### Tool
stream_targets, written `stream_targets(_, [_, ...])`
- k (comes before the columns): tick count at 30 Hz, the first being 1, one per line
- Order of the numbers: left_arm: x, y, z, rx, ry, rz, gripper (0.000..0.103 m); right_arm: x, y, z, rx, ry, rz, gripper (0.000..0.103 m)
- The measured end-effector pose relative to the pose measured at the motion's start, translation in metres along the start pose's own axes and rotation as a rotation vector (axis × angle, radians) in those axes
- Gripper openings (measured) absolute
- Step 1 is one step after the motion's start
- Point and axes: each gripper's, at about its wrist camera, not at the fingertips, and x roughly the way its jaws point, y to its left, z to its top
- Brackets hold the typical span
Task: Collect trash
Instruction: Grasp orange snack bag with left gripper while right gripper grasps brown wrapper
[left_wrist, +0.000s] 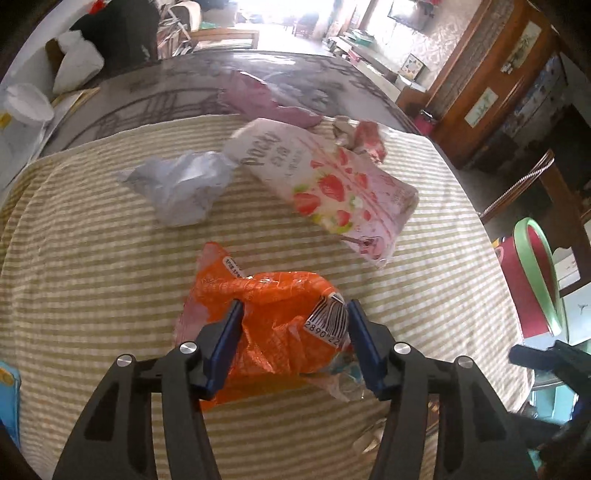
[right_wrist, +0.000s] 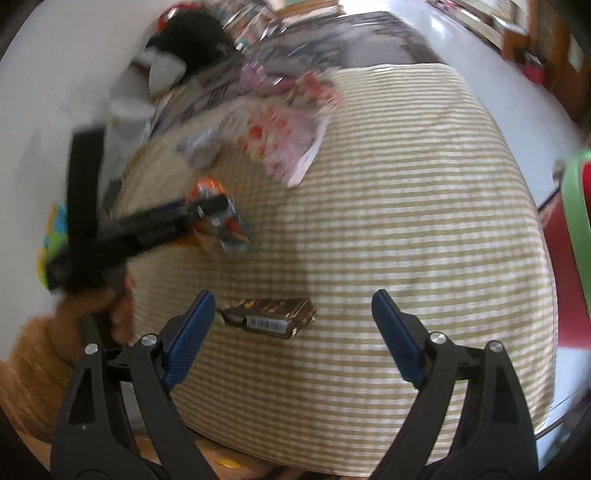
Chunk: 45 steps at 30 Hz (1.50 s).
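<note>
1. The left gripper (left_wrist: 294, 306) points down at a crumpled orange plastic wrapper (left_wrist: 269, 325) lying on the desk's green-and-white striped cloth (left_wrist: 92, 258); its blue pads sit against the wrapper's two sides, pinching it.
2. The right gripper (right_wrist: 293, 301) hangs wide open and empty above a flat brown foil wrapper with a barcode (right_wrist: 267, 317), which lies between its fingers without touching them.
3. Farther back on the cloth lie a pink strawberry Pocky packet (left_wrist: 332, 188) and, just beside it, a crumpled silver wrapper (left_wrist: 177, 188).
</note>
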Motion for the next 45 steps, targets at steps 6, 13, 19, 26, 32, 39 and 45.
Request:
stream_targets(6, [-0.012, 0.033, -0.015, -0.023, 0.006, 0.010, 0.054, 0.042, 0.050, -0.005, -0.319, 0.134, -0.087, 0.085])
stream_targets(13, [-0.015, 0.048, -0.024, -0.052, 0.007, 0.011, 0.054, 0.082, 0.070, -0.009, -0.417, 0.256, -0.089, 0.044])
stream_targets(19, [-0.018, 0.048, -0.026, -0.056, 0.003, 0.011, 0.054, 0.072, 0.070, -0.010, -0.356, 0.216, -0.049, 0.028])
stream_targets(26, [-0.033, 0.033, -0.014, -0.037, -0.049, 0.007, 0.054, 0.025, 0.060, 0.013, -0.225, 0.029, -0.038, 0.027])
stream_targets(32, [-0.047, 0.016, 0.002, -0.006, -0.107, -0.002, 0.054, -0.011, 0.047, 0.024, -0.139, -0.106, -0.071, 0.027])
stream_targets(39, [-0.056, -0.004, 0.009, 0.044, -0.139, -0.002, 0.054, -0.039, 0.025, 0.030, -0.024, -0.215, -0.039, 0.027])
stream_targets(45, [-0.064, -0.020, 0.016, 0.075, -0.161, -0.012, 0.054, -0.049, 0.019, 0.029, -0.009, -0.250, -0.030, 0.027])
